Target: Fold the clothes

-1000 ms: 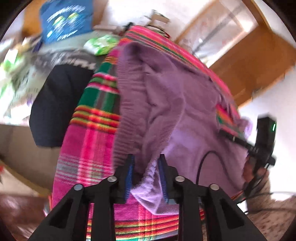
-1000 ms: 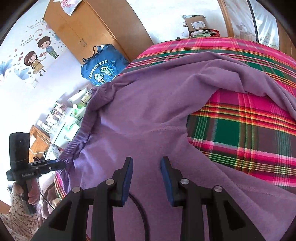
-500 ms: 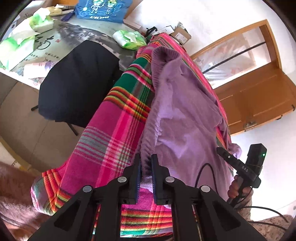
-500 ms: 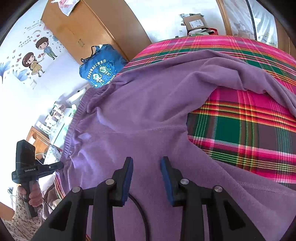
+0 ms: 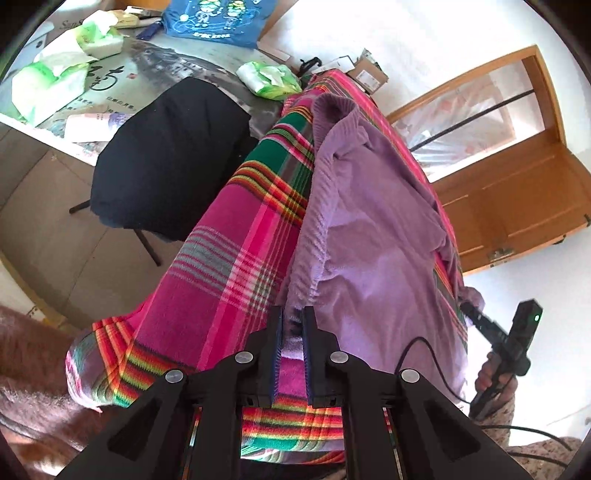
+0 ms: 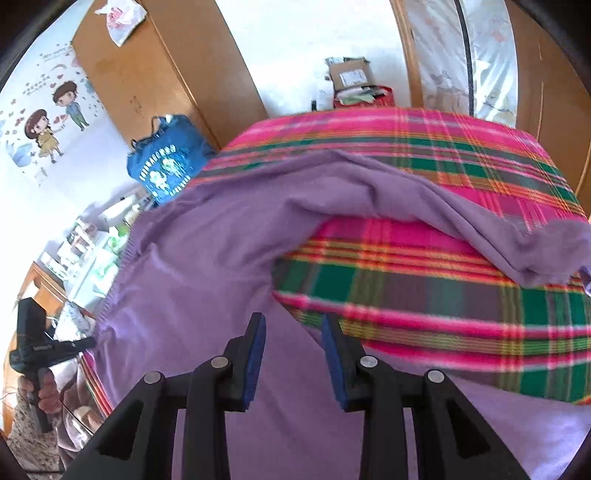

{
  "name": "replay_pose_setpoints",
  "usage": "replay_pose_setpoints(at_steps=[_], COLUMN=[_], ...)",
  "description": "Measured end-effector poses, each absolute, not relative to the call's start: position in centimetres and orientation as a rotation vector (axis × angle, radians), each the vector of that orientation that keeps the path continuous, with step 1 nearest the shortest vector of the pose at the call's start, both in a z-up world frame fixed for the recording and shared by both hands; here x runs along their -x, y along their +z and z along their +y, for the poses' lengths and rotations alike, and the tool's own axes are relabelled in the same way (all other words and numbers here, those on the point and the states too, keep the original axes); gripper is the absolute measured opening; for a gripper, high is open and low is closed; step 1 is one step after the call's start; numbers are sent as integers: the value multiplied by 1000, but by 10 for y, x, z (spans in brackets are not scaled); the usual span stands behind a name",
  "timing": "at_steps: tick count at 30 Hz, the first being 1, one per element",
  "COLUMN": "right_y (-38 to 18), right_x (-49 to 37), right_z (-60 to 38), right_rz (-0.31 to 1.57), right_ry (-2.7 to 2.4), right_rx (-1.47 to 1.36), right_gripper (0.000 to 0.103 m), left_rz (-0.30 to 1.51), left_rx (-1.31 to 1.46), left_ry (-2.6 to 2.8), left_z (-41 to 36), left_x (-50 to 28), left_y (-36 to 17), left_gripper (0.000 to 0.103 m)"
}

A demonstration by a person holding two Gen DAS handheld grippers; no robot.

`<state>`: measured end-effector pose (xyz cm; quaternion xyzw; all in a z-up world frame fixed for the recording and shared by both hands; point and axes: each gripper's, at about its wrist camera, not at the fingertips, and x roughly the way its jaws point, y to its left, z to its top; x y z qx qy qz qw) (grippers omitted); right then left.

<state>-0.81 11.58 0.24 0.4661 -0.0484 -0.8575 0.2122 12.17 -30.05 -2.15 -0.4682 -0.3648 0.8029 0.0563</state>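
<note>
Trousers (image 6: pixel 207 266) lie unfolded across our bedspread's (image 6: pixel 424 295) edge; left gripper (image 5: pixel 293 325) pinches waistband, right gripper (image 6: pixel 293 332) hovers wide

Little can be read with any certainty. The blue bag (image 6: pixel 167 168) leaning by the wardrobe carries a curved row of pale Chinese characters above two cartoon figures, too small to make out in the right wrist view; in the left wrist view the same bag (image 5: pixel 216 16) shows a short line of pale print under the figures, also illegible. The grey printed cover on the surface (image 5: pixel 155 70) bears large dark brush-style Chinese characters with smaller lines beside them, unreadable at this size, and pale letters at its far edge seem to begin "San". The cardboard box (image 6: pixel 349 75) has a white shipping label, its print too fine to read.
</note>
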Motion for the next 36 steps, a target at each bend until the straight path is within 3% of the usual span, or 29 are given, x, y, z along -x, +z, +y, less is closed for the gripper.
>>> replay_pose_setpoints(at_steps=[9, 15, 19, 24, 28, 30, 36], right_y=[5, 54, 98, 129, 72, 45, 2], right_x=[-28, -55, -72, -89, -56, -43, -9], right_z=[187, 242, 266, 291, 256, 231, 172], right_rz=[-13, 146, 266, 127, 205, 267, 368], right_ry=[-2516, -2698, -2821, -2935, -2741, -2644, -2412], right_rx=[-1420, -1390, -1304, -1074, -1269, -1292, -1263], right_gripper=[33, 33, 33, 33, 30, 25, 25], left_rz=[-1055, -995, -910, -835, -758, -706, -643], left_rx=[1422, 1362, 1304, 1258, 1330, 1364, 1437], left_ry=[2482, 2537, 2569, 2504, 2423, 2384, 2282], left_z=[-301, -296, -281, -251, -216, -197, -156], left_x=[-133, -139, -130, -101, -65, -49, -7], left_y=[-4, 27, 56, 72, 66, 61, 41], left_gripper=[10, 14, 23, 29, 30, 30, 30])
